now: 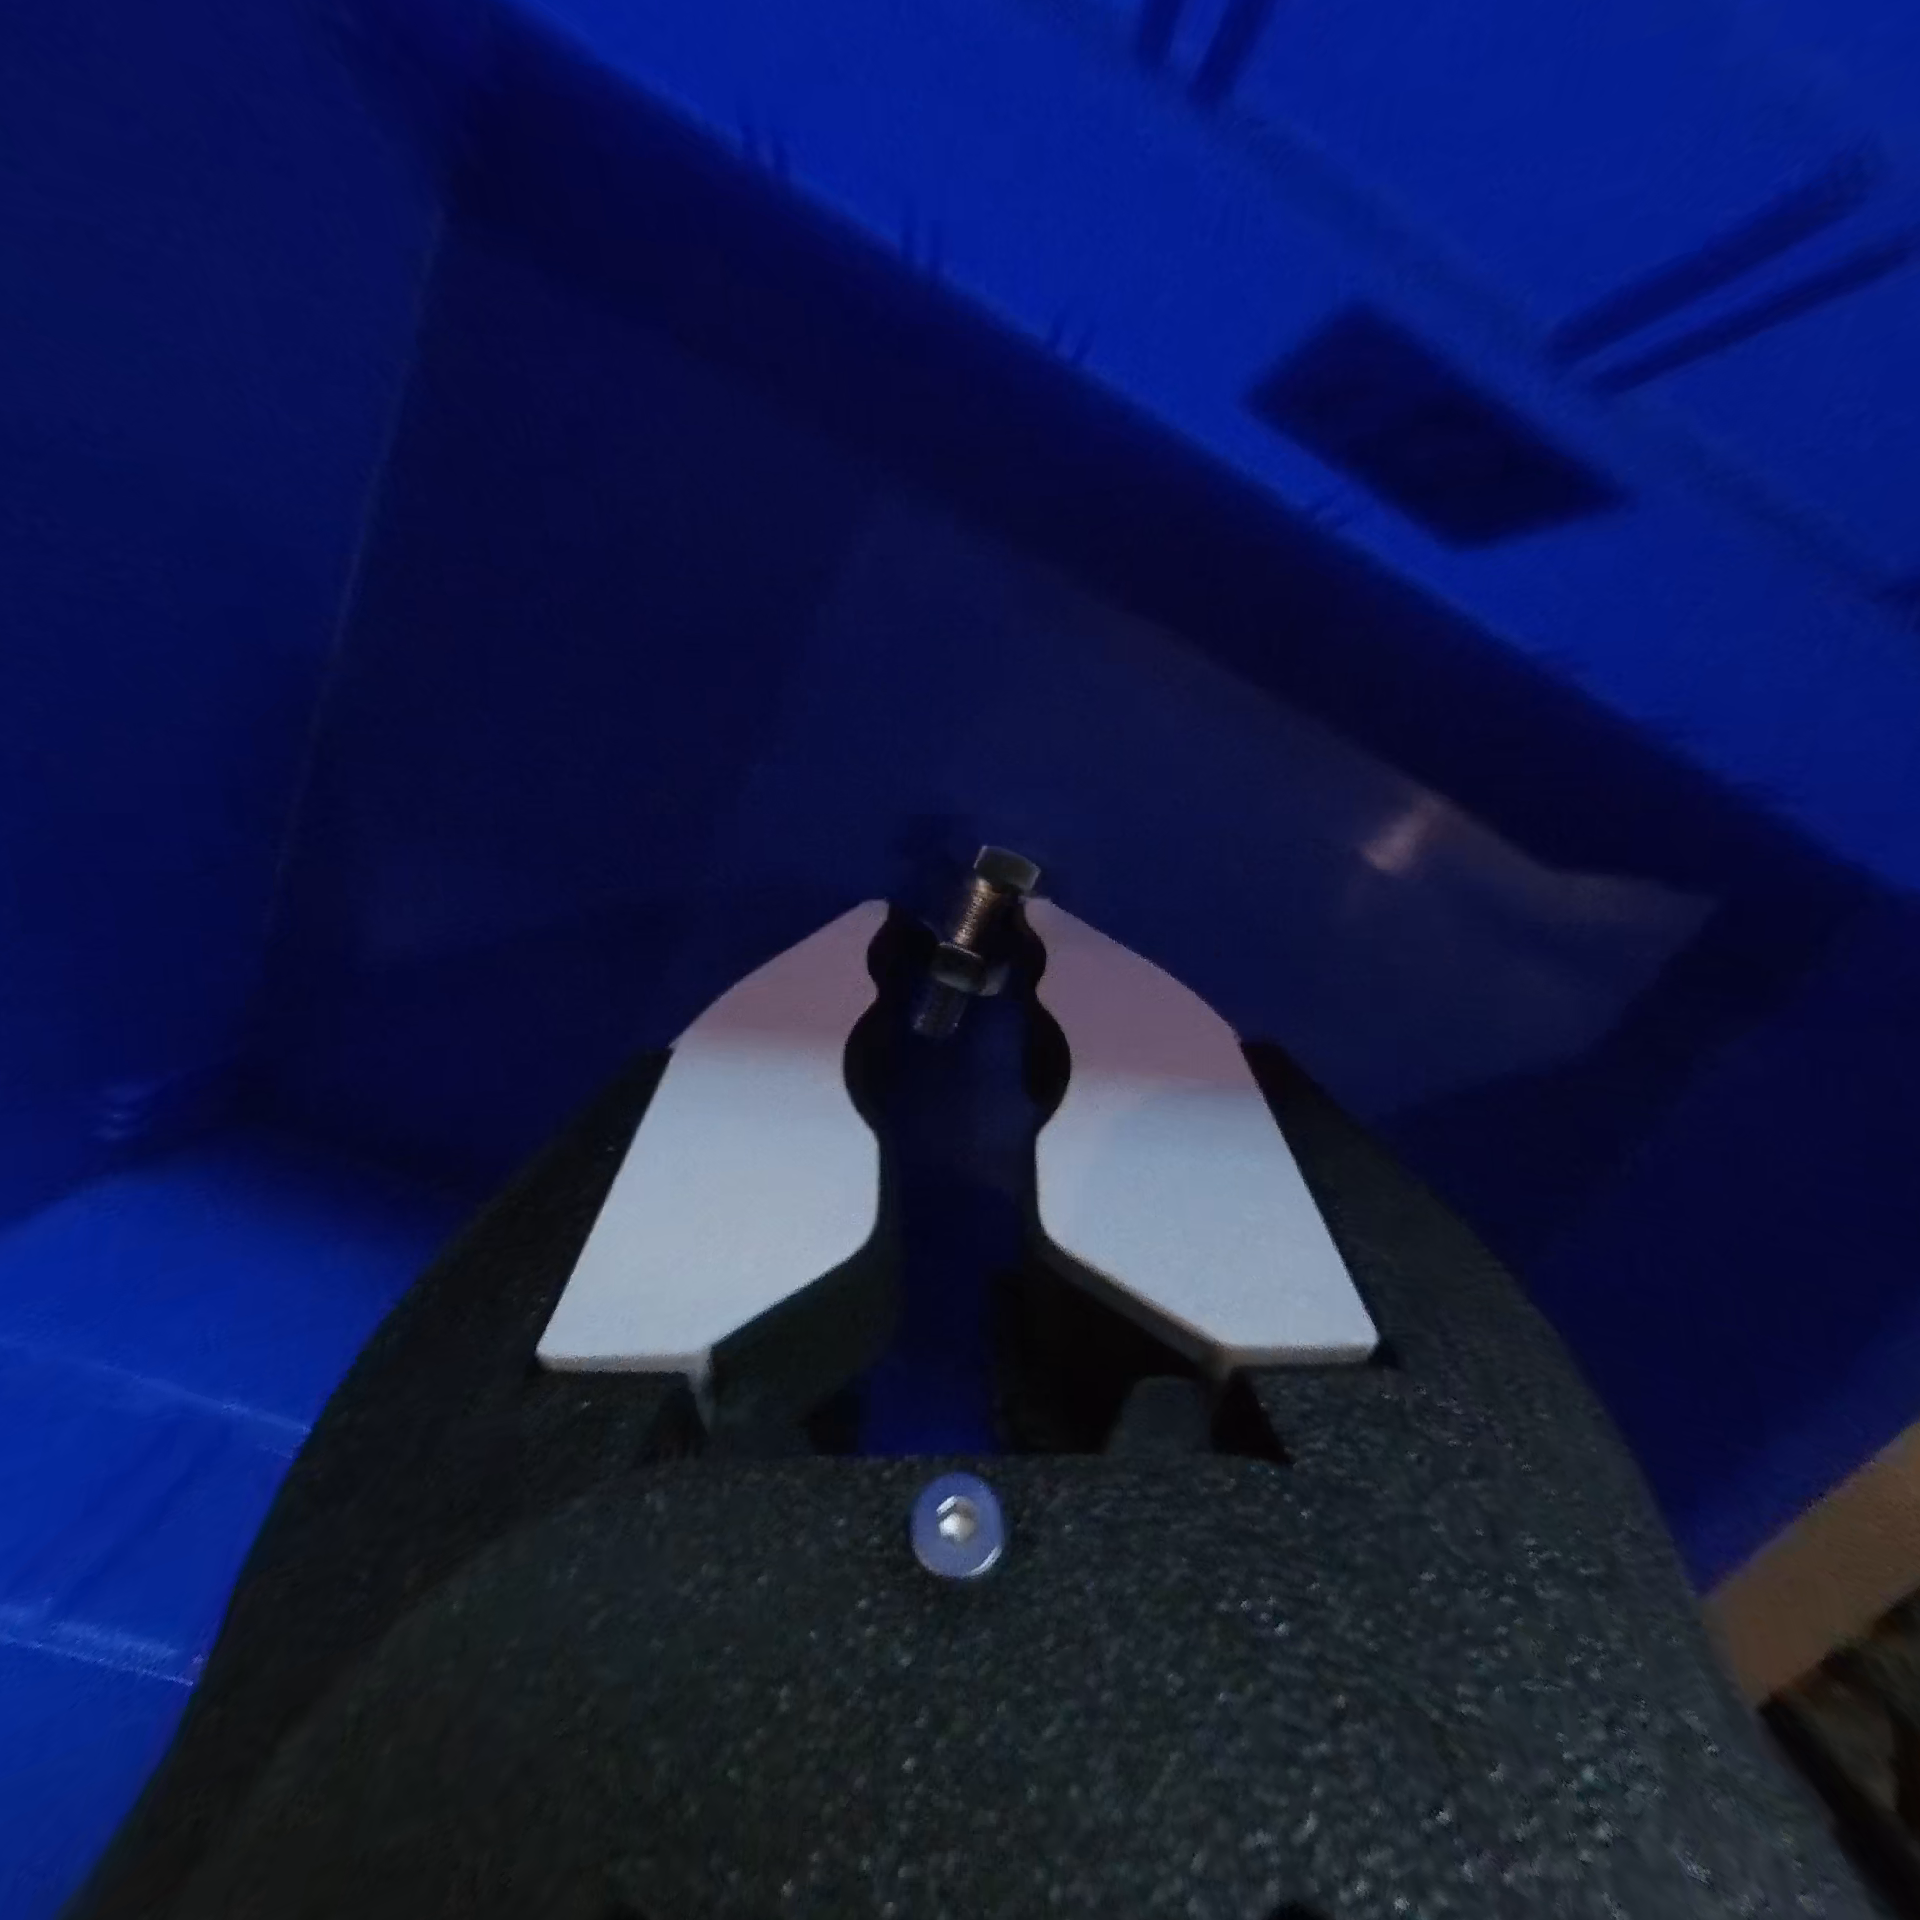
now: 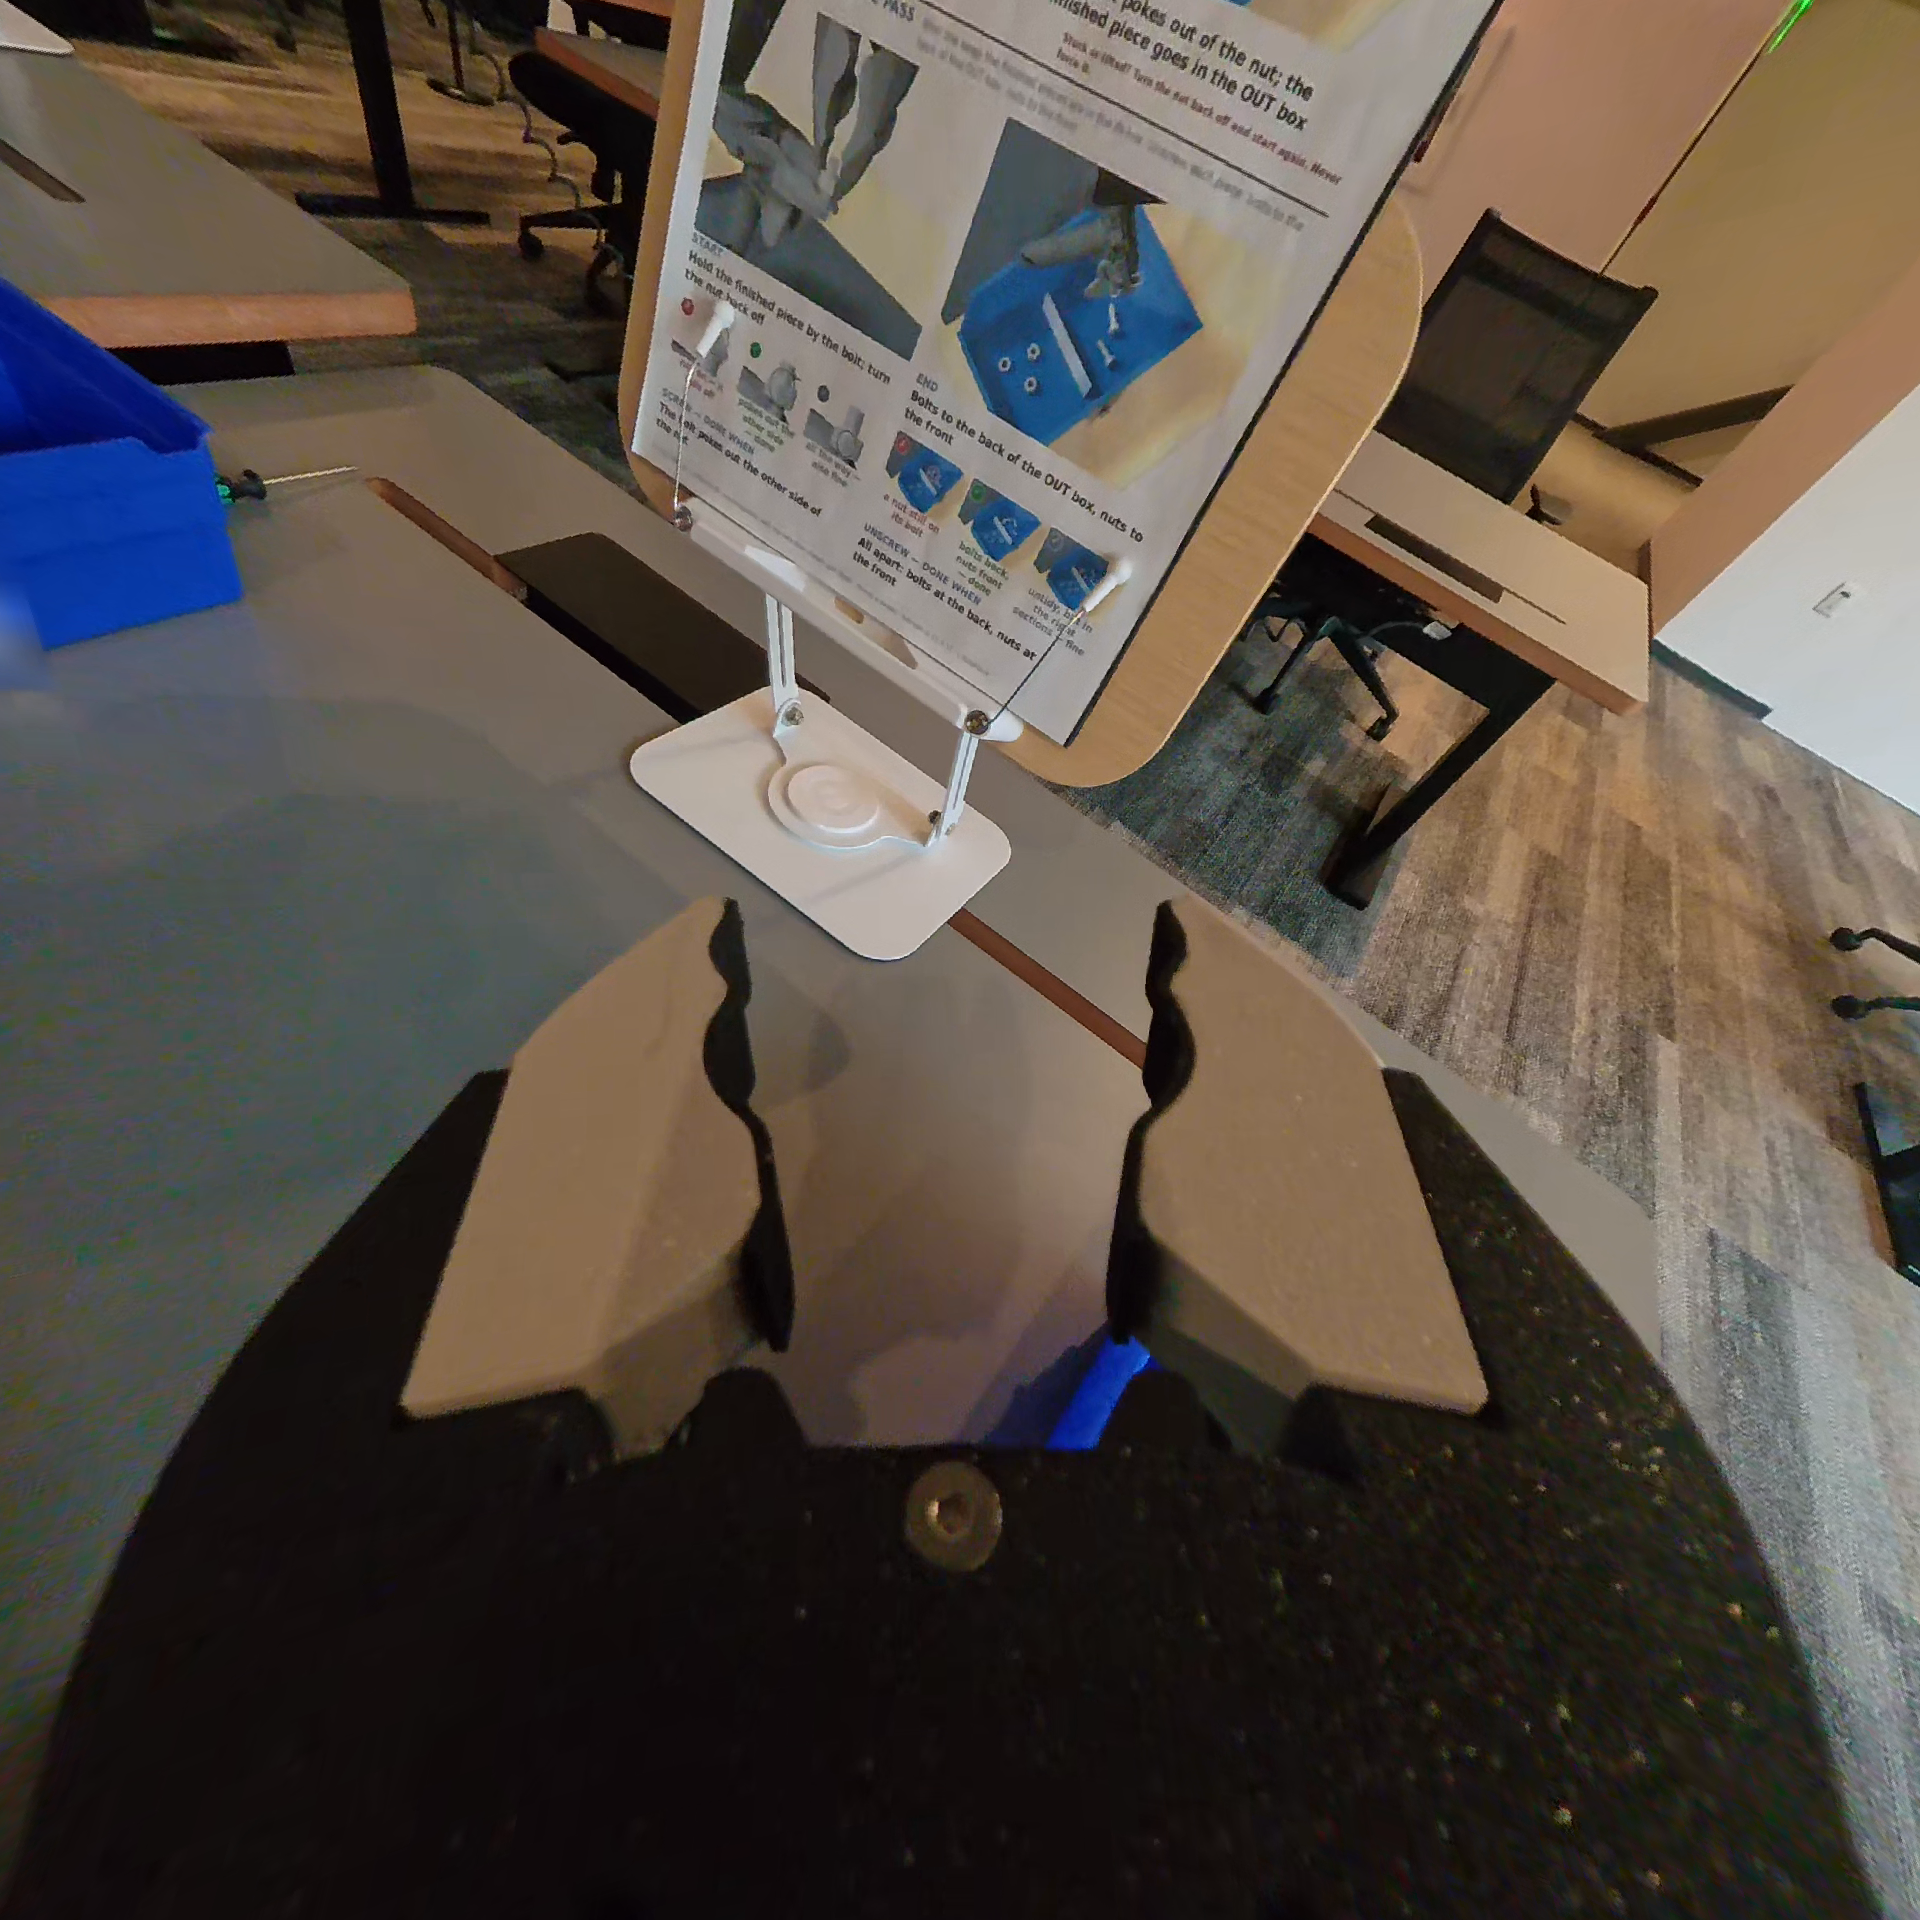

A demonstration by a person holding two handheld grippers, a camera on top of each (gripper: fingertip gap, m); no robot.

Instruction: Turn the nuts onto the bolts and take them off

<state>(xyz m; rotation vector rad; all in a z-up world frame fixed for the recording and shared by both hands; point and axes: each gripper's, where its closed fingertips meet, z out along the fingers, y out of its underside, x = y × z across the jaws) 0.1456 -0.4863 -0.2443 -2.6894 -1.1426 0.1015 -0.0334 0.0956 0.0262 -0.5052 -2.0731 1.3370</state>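
Note:
In the left wrist view my left gripper (image 1: pixel 956 935) is down inside a blue bin (image 1: pixel 623 520). Its grey fingers (image 1: pixel 748 1143) stand close together on a small dark bolt with a nut on its thread (image 1: pixel 968 961). The bolt is tilted, with its head up and to the right. It looks sharp while the bin behind is blurred. In the right wrist view my right gripper (image 2: pixel 945 997) is open and empty above a grey table (image 2: pixel 312 883). No bolt or nut shows in that view.
A white stand (image 2: pixel 831 821) holding an instruction sheet (image 2: pixel 987 260) is on the table straight ahead of the right gripper. A second blue bin (image 2: pixel 94 499) sits at the far left. The table edge runs on the right, with floor, desks and office chairs beyond. One gripper's finger ends stand about 65 centimeters off the other's.

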